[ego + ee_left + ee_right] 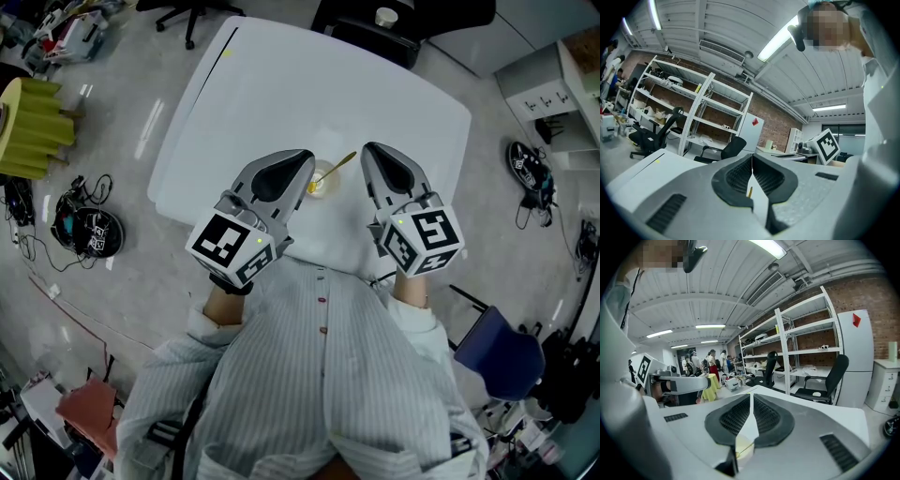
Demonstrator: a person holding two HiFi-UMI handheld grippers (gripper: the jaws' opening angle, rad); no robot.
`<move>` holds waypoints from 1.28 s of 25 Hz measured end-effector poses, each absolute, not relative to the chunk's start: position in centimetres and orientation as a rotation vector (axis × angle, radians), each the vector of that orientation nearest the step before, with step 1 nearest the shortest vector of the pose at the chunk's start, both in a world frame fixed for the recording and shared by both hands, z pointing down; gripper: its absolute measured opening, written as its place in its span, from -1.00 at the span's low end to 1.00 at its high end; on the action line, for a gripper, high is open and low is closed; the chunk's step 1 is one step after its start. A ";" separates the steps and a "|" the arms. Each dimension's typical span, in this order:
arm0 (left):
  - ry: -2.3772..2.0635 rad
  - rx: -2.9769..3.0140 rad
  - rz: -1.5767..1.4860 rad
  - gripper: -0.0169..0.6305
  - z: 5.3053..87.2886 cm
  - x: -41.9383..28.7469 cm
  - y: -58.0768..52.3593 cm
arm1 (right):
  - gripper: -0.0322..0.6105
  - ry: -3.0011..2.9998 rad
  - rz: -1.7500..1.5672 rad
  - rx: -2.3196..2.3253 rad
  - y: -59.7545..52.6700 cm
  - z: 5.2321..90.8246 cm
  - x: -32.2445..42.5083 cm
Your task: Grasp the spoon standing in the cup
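Note:
A small pale cup [320,181] stands on the white table [281,84] near its front edge. A gold spoon [343,163] stands in it, its handle leaning up to the right. My left gripper [307,159] hovers just left of the cup and my right gripper [368,151] just right of it; neither touches the cup. In the left gripper view the jaws [752,158] are shut, with a sliver of the spoon [750,191] showing below them. The right gripper view shows its jaws [751,398] shut and empty, with the cup [745,449] below them.
Office chairs [192,11] stand beyond the table's far side. Cables and a round black object [94,232] lie on the floor at the left, and a blue chair [502,356] stands at the right. Metal shelves [689,108] and a brick wall lie farther off.

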State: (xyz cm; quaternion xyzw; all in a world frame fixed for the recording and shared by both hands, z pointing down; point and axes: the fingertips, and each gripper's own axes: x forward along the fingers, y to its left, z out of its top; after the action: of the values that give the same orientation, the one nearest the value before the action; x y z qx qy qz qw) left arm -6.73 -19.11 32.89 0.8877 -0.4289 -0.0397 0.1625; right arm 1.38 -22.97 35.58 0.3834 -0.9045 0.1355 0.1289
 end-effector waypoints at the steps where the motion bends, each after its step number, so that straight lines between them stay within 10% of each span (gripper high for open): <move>1: -1.219 2.533 -0.110 -0.91 33.0 -6.6 -19.1 | -0.87 -2.631 0.405 1.110 -22.9 35.7 1.4; 32: -1.157 2.448 0.001 -0.91 39.8 -4.6 -20.1 | -0.52 -2.544 0.697 1.076 -23.4 43.9 2.2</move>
State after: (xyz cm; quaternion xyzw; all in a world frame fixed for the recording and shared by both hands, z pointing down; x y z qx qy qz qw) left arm -4.57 -20.14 39.76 0.8829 -0.4172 0.0004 0.2154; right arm 2.16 -23.45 43.88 0.3738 -0.8834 0.2422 0.1458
